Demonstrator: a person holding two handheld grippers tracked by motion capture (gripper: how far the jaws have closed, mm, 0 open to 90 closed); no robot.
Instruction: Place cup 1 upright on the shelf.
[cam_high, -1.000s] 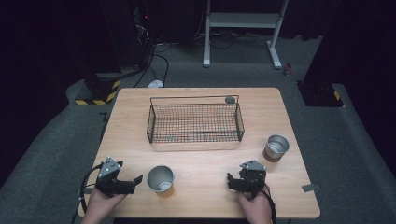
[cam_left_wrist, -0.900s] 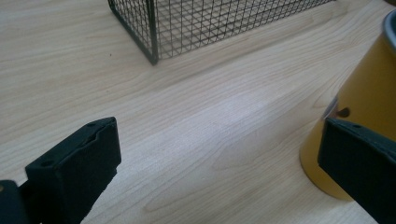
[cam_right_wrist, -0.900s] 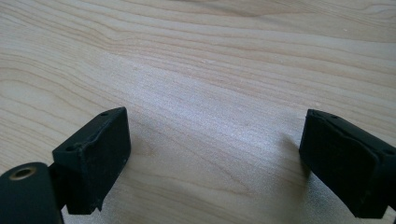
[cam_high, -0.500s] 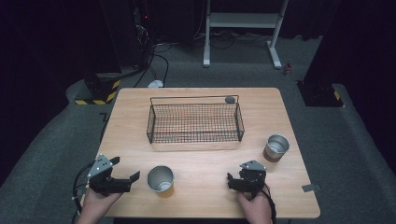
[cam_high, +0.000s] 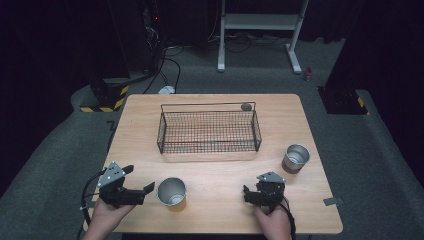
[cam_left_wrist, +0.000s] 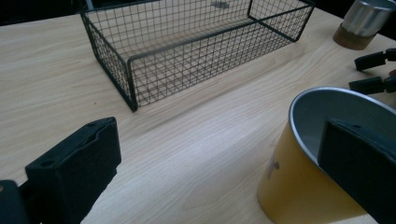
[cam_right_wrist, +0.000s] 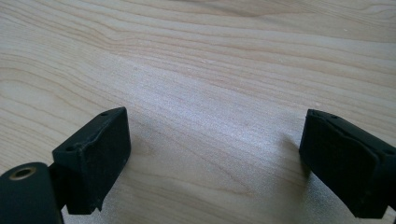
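Left gripper (cam_high: 139, 181) sits near the front-left corner of the desk (cam_high: 215, 220), jaws spread wide and aimed sideways at the yellow cup (cam_high: 171, 192). In the left gripper view the yellow cup (cam_left_wrist: 322, 154) stands upright, mouth up, with the gripper's right jaw overlapping its rim. It could be touching the wall or just in front of it; hard to say from this angle. The other jaw is well apart over bare wood. Nothing is pinched. Likely reason for the wide spread: the cup is broad, so the jaws need full opening to straddle it or to take 1 wall by the rim.

Right gripper (cam_high: 248, 193) rests near the front edge, right of centre, jaws also spread with only wood grain between them in the right gripper view (cam_right_wrist: 215, 163). It reads as parked, kept low and out of the way while the left does the work.

A second cup, steel cup (cam_high: 296, 158), stands upright toward the right edge on a brown base, just beyond the right gripper.

Wire basket (cam_high: 208, 131) sits centred toward the back edge, open top, long side facing the person. That makes it an easy drop target for both cups, and a small grey round thing (cam_high: 245, 106) sits by its back-right corner.

Judgement: grasp of the yellow cup is about to start; neither cup is in the basket yet. Risk: a 1-sided nudge tips or slides the cup.
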